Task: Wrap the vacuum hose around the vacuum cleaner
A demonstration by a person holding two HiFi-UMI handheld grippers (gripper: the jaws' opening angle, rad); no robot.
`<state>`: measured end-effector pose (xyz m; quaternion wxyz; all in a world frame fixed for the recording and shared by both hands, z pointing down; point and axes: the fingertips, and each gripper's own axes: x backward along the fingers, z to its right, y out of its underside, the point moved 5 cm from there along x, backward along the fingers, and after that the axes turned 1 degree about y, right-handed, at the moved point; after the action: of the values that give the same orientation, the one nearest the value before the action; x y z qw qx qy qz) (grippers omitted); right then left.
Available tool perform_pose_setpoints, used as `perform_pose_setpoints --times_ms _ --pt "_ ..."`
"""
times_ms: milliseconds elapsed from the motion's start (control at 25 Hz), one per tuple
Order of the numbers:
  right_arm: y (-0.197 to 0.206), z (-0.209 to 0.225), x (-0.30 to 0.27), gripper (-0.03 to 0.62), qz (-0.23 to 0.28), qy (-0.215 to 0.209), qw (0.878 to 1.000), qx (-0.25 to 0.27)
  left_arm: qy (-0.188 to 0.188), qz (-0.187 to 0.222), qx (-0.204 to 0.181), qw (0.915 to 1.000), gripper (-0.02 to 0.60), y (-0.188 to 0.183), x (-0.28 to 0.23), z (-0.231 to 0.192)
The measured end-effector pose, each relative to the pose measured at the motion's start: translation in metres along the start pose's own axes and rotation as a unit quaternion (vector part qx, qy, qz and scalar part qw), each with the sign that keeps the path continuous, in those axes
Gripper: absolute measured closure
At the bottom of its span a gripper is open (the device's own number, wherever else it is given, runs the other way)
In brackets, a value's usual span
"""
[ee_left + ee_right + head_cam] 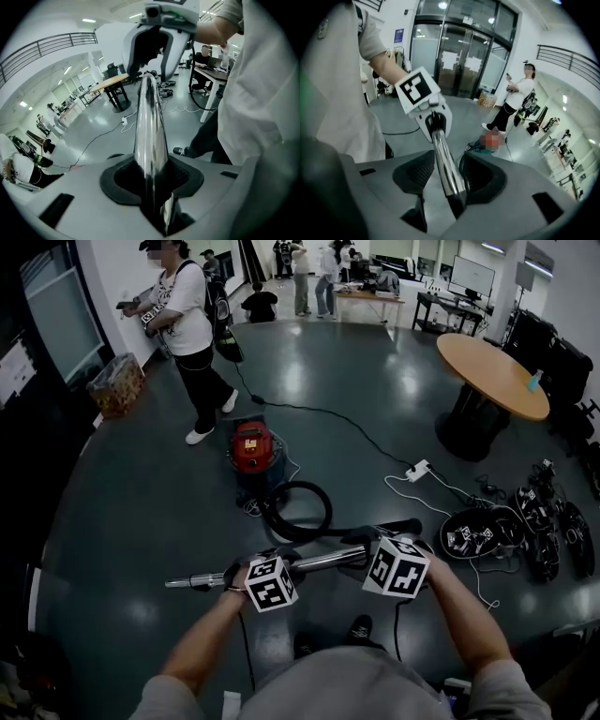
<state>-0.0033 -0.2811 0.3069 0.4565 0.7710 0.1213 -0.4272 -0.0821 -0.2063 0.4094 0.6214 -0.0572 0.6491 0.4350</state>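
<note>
While my left gripper [232, 576] clamps the long shiny chrome wand tube [323, 562], I see the red drum-shaped vacuum cleaner [251, 448] and its black looped hose [281, 533] on the floor beyond, and my right gripper's [364, 555] 2 jaws stand loosely apart around that tube.

The vacuum cleaner [251, 448] is red on top with a dark bluish base, its hose [298, 512] black and its wand [323, 561] mirror-bright silver. The marker cubes [271, 583] are white with black squares. A tan round table [487, 371] stands on the glossy dark grey floor [141, 521].
</note>
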Motion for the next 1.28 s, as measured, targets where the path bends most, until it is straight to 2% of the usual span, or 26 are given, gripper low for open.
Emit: perform_pose_setpoints --times_ms 80,200,360,480,640,720,840,920,1040,1160,1280 --pt "0.001 0.009 0.03 0.413 0.066 0.019 0.996 -0.057 -0.001 0.003 0.026 0.9997 0.439 0.0 -0.006 -0.005" --pt "0.014 0.016 0.06 0.413 0.154 0.029 0.977 -0.148 -0.002 0.027 0.076 0.9967 0.439 -0.005 -0.013 -0.011" --pt "0.047 0.018 0.061 0.413 0.184 0.057 0.956 -0.221 -0.008 0.058 0.135 0.9891 0.439 -0.016 -0.023 -0.021" --pt "0.071 0.02 0.044 0.414 0.194 0.04 0.938 -0.283 -0.012 0.073 0.164 0.9837 0.439 -0.026 -0.034 -0.026" --pt "0.095 0.033 0.023 0.414 0.218 0.024 0.897 -0.383 -0.021 0.102 0.208 0.9726 0.439 -0.045 -0.051 -0.033" --pt "0.109 0.037 0.012 0.414 0.224 0.019 0.875 -0.429 -0.02 0.122 0.242 0.9624 0.439 -0.056 -0.058 -0.034" --pt "0.124 0.044 0.003 0.414 0.256 0.003 0.832 -0.492 -0.024 0.154 0.288 0.9448 0.439 -0.074 -0.062 -0.042" --pt "0.127 0.053 0.003 0.414 0.286 -0.01 0.806 -0.518 -0.037 0.175 0.307 0.9348 0.439 -0.087 -0.063 -0.051" --pt "0.127 0.072 0.004 0.413 0.321 -0.018 0.781 -0.536 -0.053 0.194 0.325 0.9241 0.439 -0.106 -0.064 -0.061" --pt "0.117 0.093 0.001 0.356 0.343 -0.027 0.769 -0.539 -0.063 0.201 0.334 0.9188 0.437 -0.119 -0.063 -0.071" --pt "0.107 0.103 -0.01 0.347 0.351 -0.049 0.762 -0.542 -0.07 0.201 0.338 0.9166 0.437 -0.129 -0.063 -0.07"
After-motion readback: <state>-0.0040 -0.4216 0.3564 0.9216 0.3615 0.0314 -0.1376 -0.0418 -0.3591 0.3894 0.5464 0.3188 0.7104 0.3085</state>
